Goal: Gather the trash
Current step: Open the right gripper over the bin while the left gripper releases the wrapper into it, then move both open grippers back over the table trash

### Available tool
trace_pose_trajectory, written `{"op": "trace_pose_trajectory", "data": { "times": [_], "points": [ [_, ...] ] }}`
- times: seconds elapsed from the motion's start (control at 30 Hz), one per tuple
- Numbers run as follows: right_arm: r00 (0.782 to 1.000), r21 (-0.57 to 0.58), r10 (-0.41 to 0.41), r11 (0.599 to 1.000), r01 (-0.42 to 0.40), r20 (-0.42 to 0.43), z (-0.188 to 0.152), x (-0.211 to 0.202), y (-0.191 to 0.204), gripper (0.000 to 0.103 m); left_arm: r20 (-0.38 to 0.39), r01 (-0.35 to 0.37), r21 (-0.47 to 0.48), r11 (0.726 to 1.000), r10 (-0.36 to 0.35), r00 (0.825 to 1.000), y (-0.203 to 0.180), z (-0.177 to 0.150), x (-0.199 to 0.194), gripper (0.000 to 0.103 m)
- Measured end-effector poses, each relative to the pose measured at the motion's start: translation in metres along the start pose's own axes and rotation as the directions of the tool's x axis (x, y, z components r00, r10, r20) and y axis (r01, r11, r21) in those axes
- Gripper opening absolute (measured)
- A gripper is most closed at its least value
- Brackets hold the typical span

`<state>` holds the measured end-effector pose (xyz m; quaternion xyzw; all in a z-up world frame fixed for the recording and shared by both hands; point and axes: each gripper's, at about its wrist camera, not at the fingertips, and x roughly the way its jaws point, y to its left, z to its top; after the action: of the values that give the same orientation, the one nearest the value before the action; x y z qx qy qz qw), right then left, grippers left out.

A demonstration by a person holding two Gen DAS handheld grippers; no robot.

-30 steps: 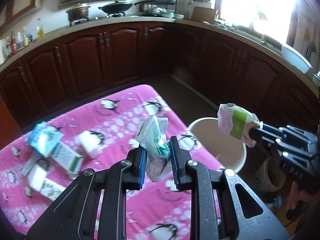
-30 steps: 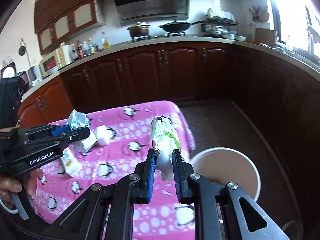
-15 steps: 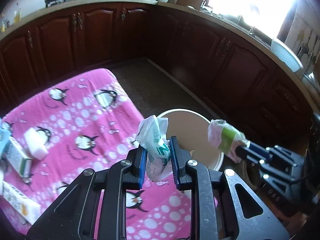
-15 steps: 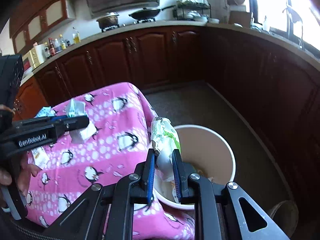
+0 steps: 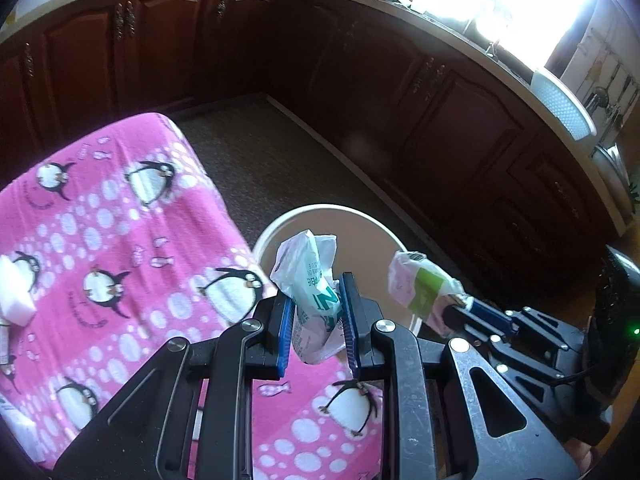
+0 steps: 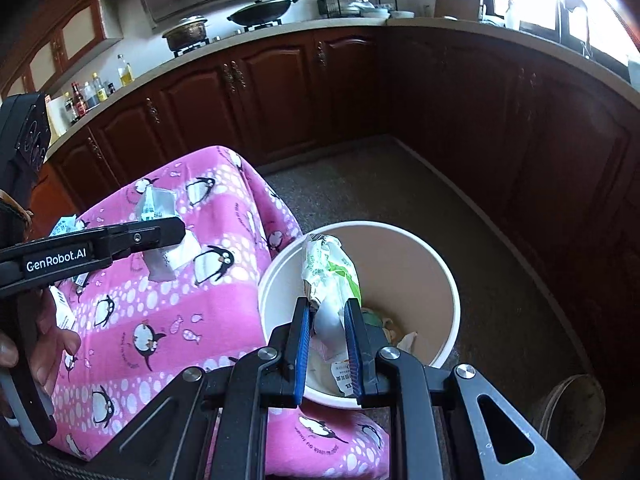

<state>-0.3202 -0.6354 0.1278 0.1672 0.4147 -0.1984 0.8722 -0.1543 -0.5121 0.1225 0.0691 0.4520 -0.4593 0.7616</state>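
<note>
Tools (image 5: 316, 312) (image 6: 327, 334) grip wrappers (image 5: 310, 280) (image 6: 328, 276) over bin (image 6: 448, 292).

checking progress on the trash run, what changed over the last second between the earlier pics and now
Both grippers swung from over the pink penguin cloth toward the white bin and tipped downward. The right gripper now holds its green-and-white wrapper over the bin mouth; the left gripper with its crumpled white packet sits at the table edge beside it. Nothing was released: both grips unchanged, other litter unmoved.
</note>
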Motion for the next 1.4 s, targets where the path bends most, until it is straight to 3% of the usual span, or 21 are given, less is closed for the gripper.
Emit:
{"op": "trace_pose_trajectory", "data": {
  "times": [0.27,0.33,0.4,0.47,0.67,0.8,0.93,1.4],
  "points": [
    [0.999,0.034,-0.008,0.999,0.009,-0.037,-0.001,0.021,-0.012,0.016,-0.046,0.047,-0.029,0.998,-0.048,0.998,-0.006,0.003,0.024,0.022],
    [0.999,0.045,-0.007,0.999,0.009,-0.044,-0.001,0.026,-0.014,0.016,-0.052,0.052,-0.033,0.998,-0.054,0.997,-0.005,0.004,0.027,0.028],
    [0.999,0.05,-0.009,0.999,0.011,-0.052,-0.002,0.03,-0.015,0.016,-0.058,0.052,-0.047,0.998,-0.055,0.997,-0.003,0.004,0.03,0.043],
    [0.997,0.05,-0.028,0.998,0.031,-0.065,-0.003,0.036,-0.016,0.017,-0.063,0.048,-0.062,0.997,-0.052,0.997,-0.001,0.004,0.03,0.051],
    [0.996,0.043,-0.05,0.998,0.054,-0.074,-0.004,0.041,-0.013,0.032,-0.059,0.031,-0.066,0.997,-0.035,0.998,0.019,-0.006,0.017,0.053],
    [0.997,0.068,-0.035,0.997,0.04,-0.067,-0.003,0.038,-0.012,0.033,-0.018,-0.039,-0.04,0.998,0.038,0.999,0.028,-0.014,-0.004,0.053],
    [0.999,0.054,-0.036,0.998,0.038,-0.041,-0.002,0.031,0.001,0.041,0.022,-0.108,-0.032,0.994,0.109,0.994,0.041,-0.022,-0.026,0.053],
    [0.999,-0.038,0.047,0.998,-0.046,0.024,0.011,0.004,0.084,0.05,0.139,-0.297,-0.104,0.949,0.309,0.941,0.092,-0.061,-0.121,0.054]
  ]
}}
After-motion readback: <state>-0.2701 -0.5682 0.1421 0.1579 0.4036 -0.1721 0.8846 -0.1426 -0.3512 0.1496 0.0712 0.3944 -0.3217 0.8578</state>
